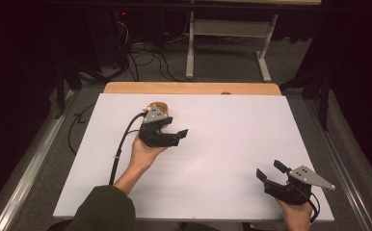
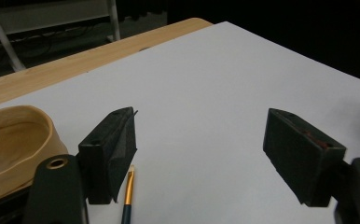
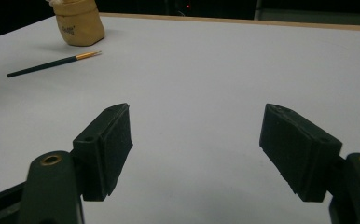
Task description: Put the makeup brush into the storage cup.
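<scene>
A tan, soft-walled cup [image 1: 158,105] stands at the back left of the white board [image 1: 213,163]. In the left gripper view the cup [image 2: 15,144] shows a hollow inside. A thin dark paintbrush [image 3: 52,64] with a gold ferrule lies flat near the cup [image 3: 78,21]. My left gripper [image 1: 175,128] hovers just in front of the cup, open and holding nothing, and the paintbrush tip [image 2: 129,189] shows below its left jaw. My right gripper [image 1: 270,171] sits low at the board's front right, open wide with nothing between its jaws, far from the brush.
The white board rests on a wooden table whose bare strip [image 1: 189,88] shows at the back. Beyond it are a white desk frame [image 1: 190,43] and cables [image 1: 145,57] on a dark floor. A metal rail [image 1: 34,154] runs along the left.
</scene>
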`<state>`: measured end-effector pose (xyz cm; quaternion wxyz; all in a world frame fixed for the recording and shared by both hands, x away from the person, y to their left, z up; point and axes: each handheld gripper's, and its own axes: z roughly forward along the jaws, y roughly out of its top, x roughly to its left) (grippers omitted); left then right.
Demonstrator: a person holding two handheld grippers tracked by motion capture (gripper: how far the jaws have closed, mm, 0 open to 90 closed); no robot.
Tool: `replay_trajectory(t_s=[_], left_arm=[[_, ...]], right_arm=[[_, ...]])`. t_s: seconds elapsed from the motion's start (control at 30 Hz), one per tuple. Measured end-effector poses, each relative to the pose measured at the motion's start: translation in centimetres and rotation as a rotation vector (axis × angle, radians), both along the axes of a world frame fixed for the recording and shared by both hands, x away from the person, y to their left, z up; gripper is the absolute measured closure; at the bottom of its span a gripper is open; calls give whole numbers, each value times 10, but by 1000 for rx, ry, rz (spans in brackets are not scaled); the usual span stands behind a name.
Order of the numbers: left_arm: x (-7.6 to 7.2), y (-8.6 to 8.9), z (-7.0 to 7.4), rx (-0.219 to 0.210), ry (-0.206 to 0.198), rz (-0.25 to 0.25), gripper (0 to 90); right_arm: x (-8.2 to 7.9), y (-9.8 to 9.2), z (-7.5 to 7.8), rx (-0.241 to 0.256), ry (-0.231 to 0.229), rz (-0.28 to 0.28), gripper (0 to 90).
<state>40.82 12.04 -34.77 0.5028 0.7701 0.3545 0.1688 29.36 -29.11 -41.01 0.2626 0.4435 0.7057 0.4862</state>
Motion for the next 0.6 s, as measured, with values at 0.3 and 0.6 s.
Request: replay_trajectory(t_s=[0.3, 0.6], left_arm=[[8, -3, -1, 42, 13, 15, 259], [12, -6, 2, 80, 12, 22, 257]], right_arm=[[0, 0, 0, -1, 0, 0, 269], [0, 0, 0, -2, -1, -2, 269]])
